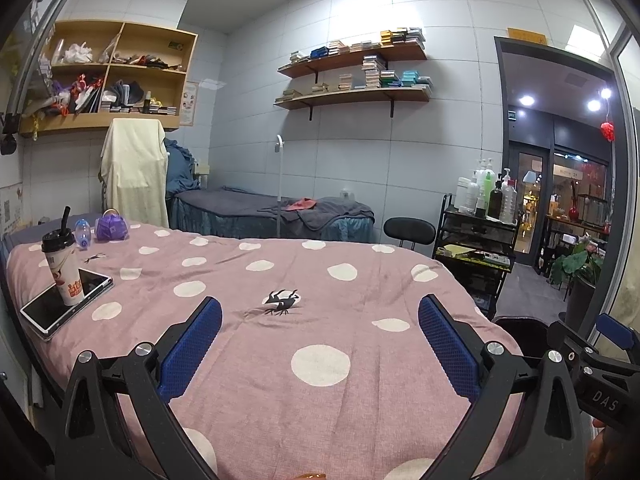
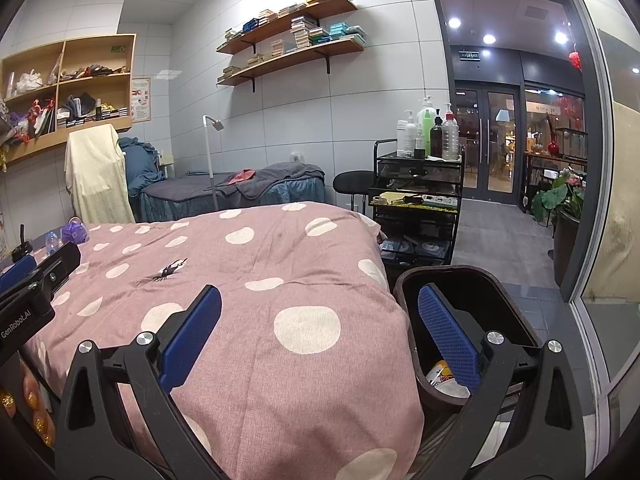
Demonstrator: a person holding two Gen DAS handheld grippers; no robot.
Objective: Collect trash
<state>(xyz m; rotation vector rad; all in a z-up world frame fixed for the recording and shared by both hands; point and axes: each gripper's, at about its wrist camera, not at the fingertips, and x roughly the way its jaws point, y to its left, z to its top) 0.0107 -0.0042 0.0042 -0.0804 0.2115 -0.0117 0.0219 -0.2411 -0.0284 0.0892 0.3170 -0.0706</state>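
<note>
A takeaway cup (image 1: 62, 266) with a black lid and straw stands on a tablet (image 1: 66, 302) at the bed's left side. Behind it lie a small clear plastic bottle (image 1: 83, 233) and a crumpled purple wrapper (image 1: 111, 227); both also show far off in the right wrist view, the bottle (image 2: 52, 240) and the wrapper (image 2: 75, 233). A dark trash bin (image 2: 516, 320) stands at the bed's right side with some trash (image 2: 442, 376) inside. My left gripper (image 1: 320, 344) is open and empty above the pink dotted cover. My right gripper (image 2: 320, 340) is open and empty, its right finger over the bin.
The bed (image 1: 320, 360) with the pink dotted cover fills the foreground. A second bed (image 1: 272, 212), a stool (image 1: 409, 231) and a black trolley with bottles (image 2: 420, 192) stand beyond it. A potted plant (image 2: 564, 208) stands by the glass door.
</note>
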